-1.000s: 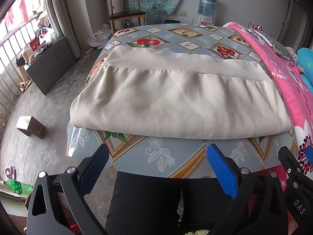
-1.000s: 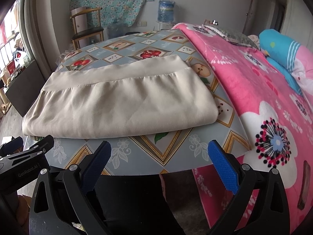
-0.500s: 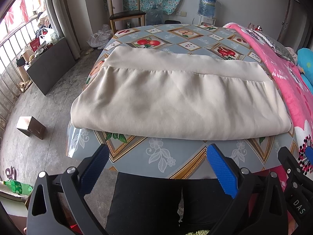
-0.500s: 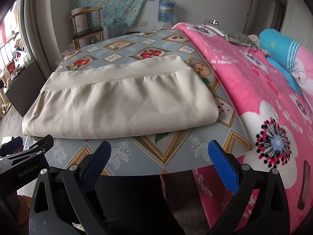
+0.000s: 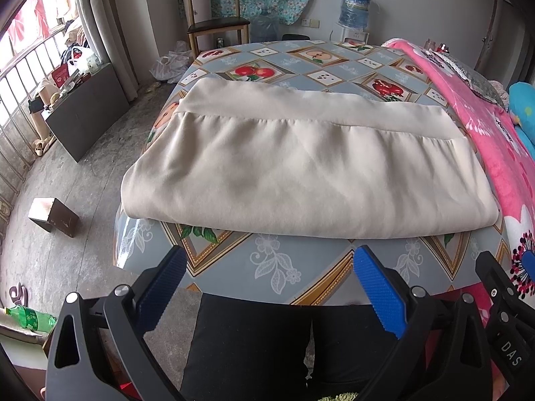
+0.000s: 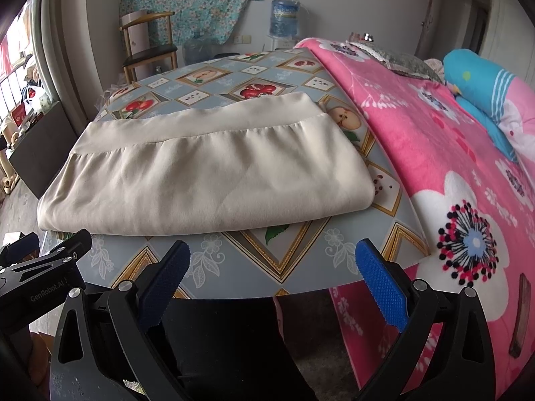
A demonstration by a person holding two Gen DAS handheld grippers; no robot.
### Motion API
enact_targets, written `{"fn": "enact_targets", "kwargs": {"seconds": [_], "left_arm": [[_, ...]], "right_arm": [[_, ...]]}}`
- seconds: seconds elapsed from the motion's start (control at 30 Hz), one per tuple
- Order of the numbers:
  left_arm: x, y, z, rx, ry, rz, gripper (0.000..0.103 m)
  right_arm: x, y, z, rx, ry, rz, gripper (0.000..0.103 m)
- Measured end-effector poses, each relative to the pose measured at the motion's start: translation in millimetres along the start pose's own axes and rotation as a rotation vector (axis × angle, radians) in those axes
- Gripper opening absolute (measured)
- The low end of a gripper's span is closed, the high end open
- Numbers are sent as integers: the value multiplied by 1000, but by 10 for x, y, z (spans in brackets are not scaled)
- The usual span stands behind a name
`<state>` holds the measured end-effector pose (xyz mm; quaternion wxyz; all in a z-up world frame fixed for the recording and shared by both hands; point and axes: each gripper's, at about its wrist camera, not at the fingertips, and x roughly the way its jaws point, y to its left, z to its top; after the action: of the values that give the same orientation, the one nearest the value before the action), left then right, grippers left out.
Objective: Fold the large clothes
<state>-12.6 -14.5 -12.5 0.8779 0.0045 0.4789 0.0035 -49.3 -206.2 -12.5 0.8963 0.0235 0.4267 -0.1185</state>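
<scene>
**Folded beige garment on table, both grippers wide and empty**

Beige garment (image 5: 301,173) folded flat into a wide rectangle, lying on patterned tablecloth (image 5: 267,267), near front edge of table; waistband-like strip along far side. Left gripper (image 5: 269,287) held back off table's front edge, jaws spread wide, holding nothing, apart from garment. Right gripper (image 6: 272,284) likewise wide, empty, hovering off front edge just beside left one. Pink floral blanket (image 6: 451,153) right of table, touching its edge. Wooden chair (image 5: 214,23) beyond far end. Water jug (image 6: 284,16) by back wall.
</scene>
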Motion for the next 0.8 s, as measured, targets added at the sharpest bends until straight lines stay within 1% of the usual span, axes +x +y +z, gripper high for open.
{"fn": "enact_targets", "kwargs": {"seconds": [0.8], "left_arm": [[6, 12, -26, -1, -3, 0, 98]], "right_arm": [[-2, -1, -3, -1, -1, 0, 96]]}}
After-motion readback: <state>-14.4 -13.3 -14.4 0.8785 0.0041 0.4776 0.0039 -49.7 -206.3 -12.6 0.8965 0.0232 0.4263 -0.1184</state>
